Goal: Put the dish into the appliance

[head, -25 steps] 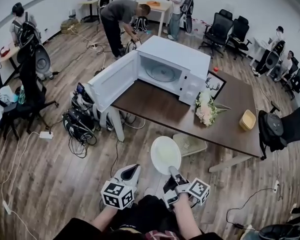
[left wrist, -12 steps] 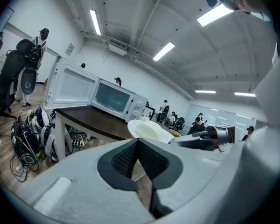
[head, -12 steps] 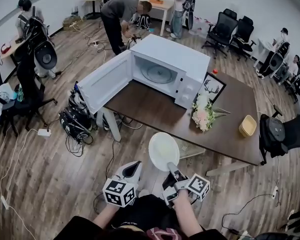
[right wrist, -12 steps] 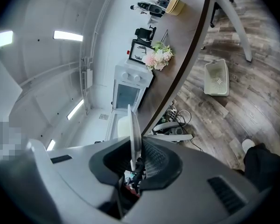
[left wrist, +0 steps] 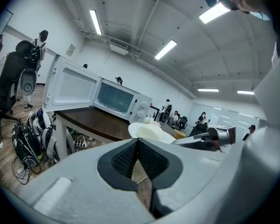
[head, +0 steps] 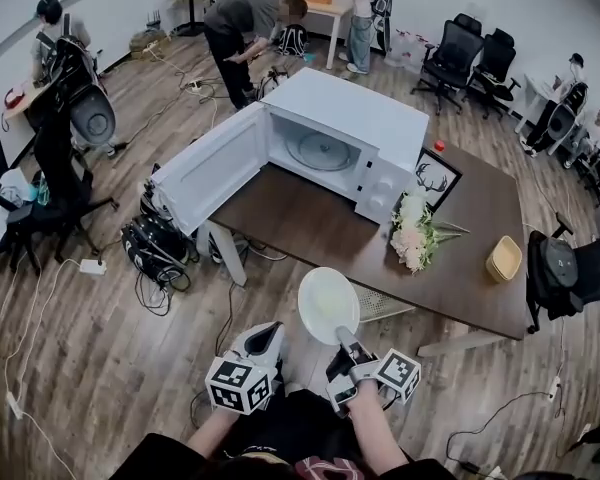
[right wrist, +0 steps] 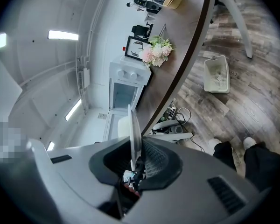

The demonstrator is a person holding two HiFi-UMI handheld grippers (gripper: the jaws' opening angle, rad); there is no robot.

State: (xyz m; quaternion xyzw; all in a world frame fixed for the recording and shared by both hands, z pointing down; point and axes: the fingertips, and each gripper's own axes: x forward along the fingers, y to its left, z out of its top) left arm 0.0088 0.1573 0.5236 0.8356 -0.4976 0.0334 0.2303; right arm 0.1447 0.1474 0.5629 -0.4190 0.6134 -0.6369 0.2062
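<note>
Holds the dish in the right gripper, jaws narrow and pressed on the near rim. In the right gripper view, dish edge-on between the pads. White, round, roughly flat, in the air above the floor. Far rim just beside the near edge of the worktop; over that edge or short of it, cannot tell.

Holds the left gripper just beside the right one, left of the dish and apart from it. Jaws together, pads meeting at the tips, nothing between them.

On the far left part of the worktop, a white microwave. Door swung fully open to the left, overhanging the left worktop edge. Cavity open toward the near side, glass turntable bare.

Between the near edge and the cavity mouth, bare dark worktop. Right of that lane, flowers lying in front of the control panel, a framed picture behind them, a yellow bowl near the right end.

Below the near edge, just right of the dish, a white basket on the floor. Under the open door, cables and bags on the floor, well left of the dish.
</note>
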